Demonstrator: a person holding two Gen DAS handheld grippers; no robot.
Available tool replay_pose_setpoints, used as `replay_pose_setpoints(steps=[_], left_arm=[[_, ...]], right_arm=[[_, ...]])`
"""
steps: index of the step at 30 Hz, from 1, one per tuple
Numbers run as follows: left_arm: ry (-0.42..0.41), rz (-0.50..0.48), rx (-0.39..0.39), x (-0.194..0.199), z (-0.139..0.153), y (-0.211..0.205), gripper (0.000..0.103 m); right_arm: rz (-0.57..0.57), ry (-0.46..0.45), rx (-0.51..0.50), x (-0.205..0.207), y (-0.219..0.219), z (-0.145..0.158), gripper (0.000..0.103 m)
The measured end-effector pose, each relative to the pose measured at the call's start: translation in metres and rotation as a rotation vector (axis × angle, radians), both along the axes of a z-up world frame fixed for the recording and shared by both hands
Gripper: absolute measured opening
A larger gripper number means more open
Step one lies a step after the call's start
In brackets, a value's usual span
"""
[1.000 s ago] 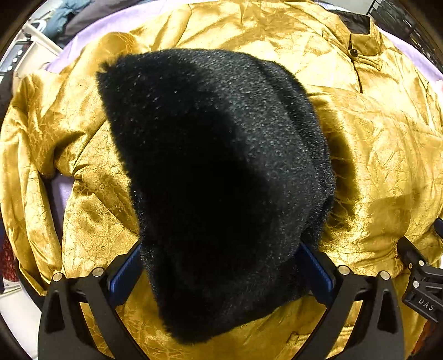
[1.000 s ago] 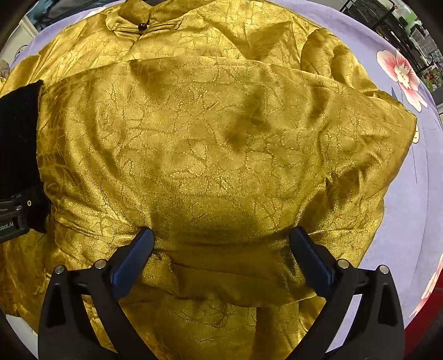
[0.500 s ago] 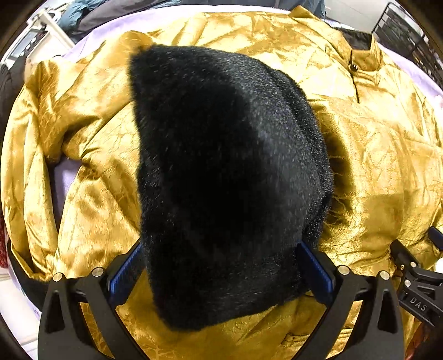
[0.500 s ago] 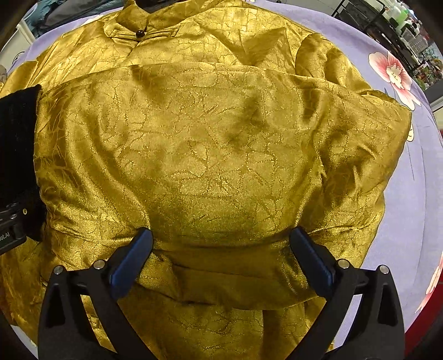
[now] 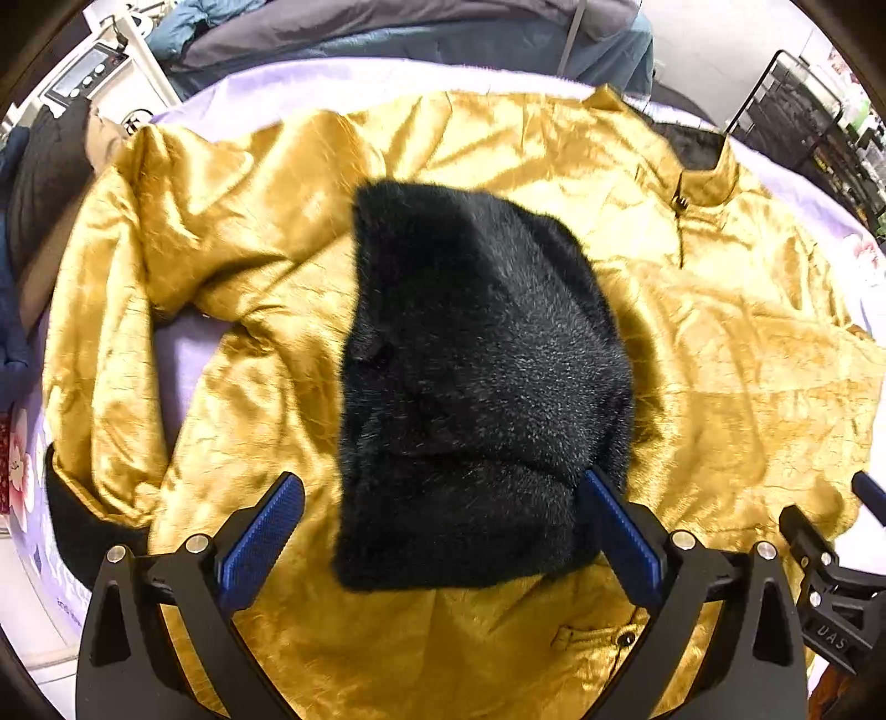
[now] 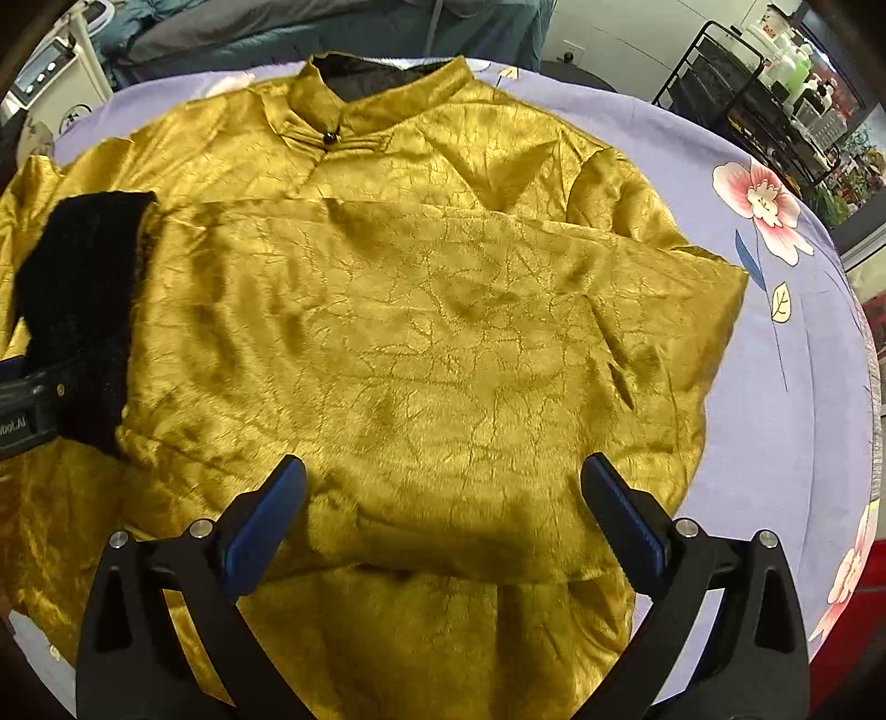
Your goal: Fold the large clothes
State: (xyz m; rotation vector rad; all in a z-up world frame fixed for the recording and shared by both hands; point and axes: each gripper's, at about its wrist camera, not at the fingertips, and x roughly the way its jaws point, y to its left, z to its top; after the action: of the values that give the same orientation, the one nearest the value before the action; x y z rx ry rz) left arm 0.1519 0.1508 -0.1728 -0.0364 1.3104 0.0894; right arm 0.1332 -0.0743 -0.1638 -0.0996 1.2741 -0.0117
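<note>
A gold satin jacket [image 5: 731,360] lies face up on the table, its stand collar [image 6: 332,105] at the far side. One sleeve is folded across the chest [image 6: 421,310], and its black fur cuff [image 5: 476,360] rests on the jacket front. My left gripper [image 5: 443,531] is open, its blue pads either side of the cuff's near edge without pinching it. My right gripper [image 6: 443,509] is open just above the folded sleeve's near edge. In the right wrist view the fur cuff [image 6: 77,310] sits at the left. The other sleeve [image 5: 99,360] lies crumpled at the left.
A lavender floral cloth [image 6: 775,387] covers the round table, with bare cloth to the right of the jacket. Dark clothes [image 5: 387,33] are piled beyond the far edge. A black wire rack [image 6: 736,83] stands at the back right, a white device [image 5: 88,77] at the back left.
Both grippers have drawn back from the jacket, so more of the table shows. The fur cuff now looks smaller and lies flat on the jacket front. Both grippers stay open.
</note>
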Motion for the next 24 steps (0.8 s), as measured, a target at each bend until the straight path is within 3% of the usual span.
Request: replay_pose_setpoints(steps=[9, 17, 24], left_arm=[[-0.036, 0.085, -0.112, -0.026, 0.056, 0.025, 0.097], [-0.060, 0.162, -0.114, -0.044, 0.064, 0.074, 0.097], [-0.084, 0.337, -0.132, -0.079, 0.073, 0.144, 0.097]], right_arm=[[-0.042, 0.042, 0.120, -0.035, -0.012, 0.014, 0.098], [0.008, 0.085, 0.175, -0.039, 0.004, 0.017, 0.098], [0.046, 0.073, 0.201, -0.047, 0.012, 0.023, 0.098]])
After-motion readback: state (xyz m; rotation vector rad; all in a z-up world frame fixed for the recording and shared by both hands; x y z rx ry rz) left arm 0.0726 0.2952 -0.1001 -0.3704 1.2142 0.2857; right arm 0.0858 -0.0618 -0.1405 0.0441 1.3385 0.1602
